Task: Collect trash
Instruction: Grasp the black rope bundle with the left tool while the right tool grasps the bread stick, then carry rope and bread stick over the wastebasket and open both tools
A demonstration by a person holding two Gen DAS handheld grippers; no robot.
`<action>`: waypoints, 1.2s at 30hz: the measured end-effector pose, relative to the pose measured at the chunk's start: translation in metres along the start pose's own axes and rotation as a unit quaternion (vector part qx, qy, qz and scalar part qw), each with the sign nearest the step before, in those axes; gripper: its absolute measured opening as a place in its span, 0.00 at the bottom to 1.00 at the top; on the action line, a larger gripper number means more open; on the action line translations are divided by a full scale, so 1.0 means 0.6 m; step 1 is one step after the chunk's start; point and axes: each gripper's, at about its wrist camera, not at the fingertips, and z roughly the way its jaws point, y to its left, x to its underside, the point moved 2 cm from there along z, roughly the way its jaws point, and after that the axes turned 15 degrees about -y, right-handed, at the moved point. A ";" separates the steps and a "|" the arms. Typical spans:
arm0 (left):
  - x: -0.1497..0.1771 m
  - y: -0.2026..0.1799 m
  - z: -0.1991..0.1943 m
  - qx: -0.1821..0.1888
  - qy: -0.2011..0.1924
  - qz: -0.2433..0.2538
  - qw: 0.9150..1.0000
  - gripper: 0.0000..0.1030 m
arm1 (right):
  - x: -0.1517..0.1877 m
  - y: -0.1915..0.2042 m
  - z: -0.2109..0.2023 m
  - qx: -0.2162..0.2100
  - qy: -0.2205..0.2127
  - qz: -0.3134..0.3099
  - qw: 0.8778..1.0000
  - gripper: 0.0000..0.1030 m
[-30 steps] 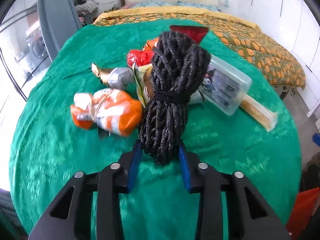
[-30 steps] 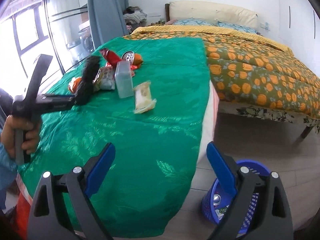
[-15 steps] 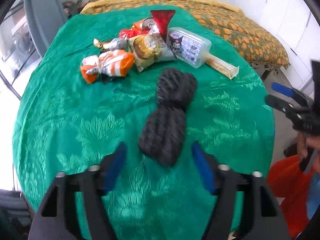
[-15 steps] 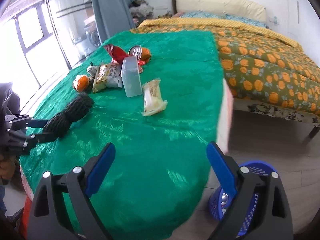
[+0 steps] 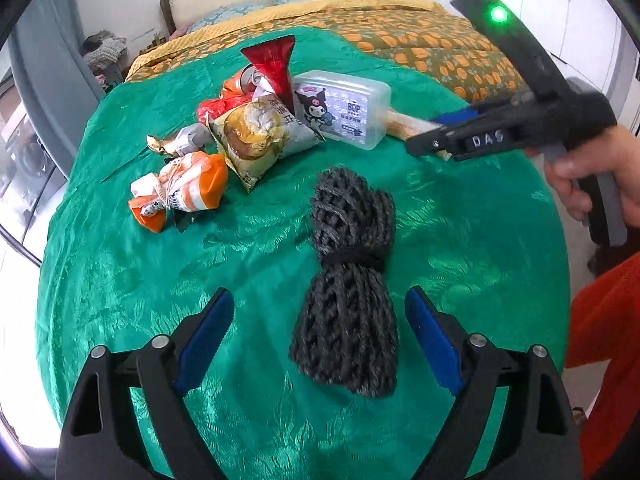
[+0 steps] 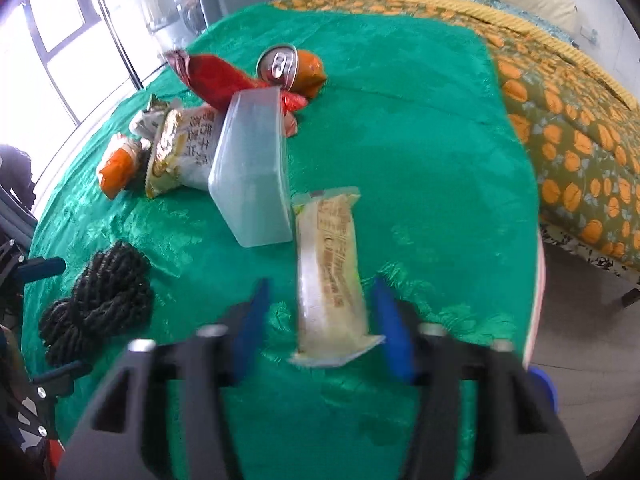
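Observation:
My left gripper is open; the black rope bundle lies loose on the green cloth between its fingers, untouched. My right gripper is open, its blue fingers either side of a pale yellow snack wrapper lying on the cloth; it also shows in the left wrist view, above that wrapper. Other trash is piled beyond: a clear plastic box, a yellow snack bag, an orange wrapper, a red wrapper, a can.
The green cloth covers a bed that ends at the right, with floor beyond. An orange-patterned quilt lies behind. A blue basket's rim shows at the lower right. Windows and a curtain stand to the left.
My left gripper let go of the rope bundle, opened wide and drew back. My right gripper moved from the bed's edge forward over the cloth, its fingers now around the pale wrapper.

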 end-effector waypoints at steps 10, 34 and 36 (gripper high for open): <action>0.012 -0.005 -0.010 -0.012 0.009 -0.056 0.998 0.41 | 0.082 0.028 -0.119 -0.058 -0.007 0.030 0.998 0.28; 0.015 -0.042 -0.016 0.004 0.018 -0.035 0.999 0.36 | 0.117 0.059 -0.129 -0.022 -0.010 -0.001 1.000 0.19; 0.017 -0.045 -0.018 0.002 0.013 -0.040 0.999 0.34 | 0.114 0.055 -0.138 -0.028 -0.018 0.011 0.999 0.16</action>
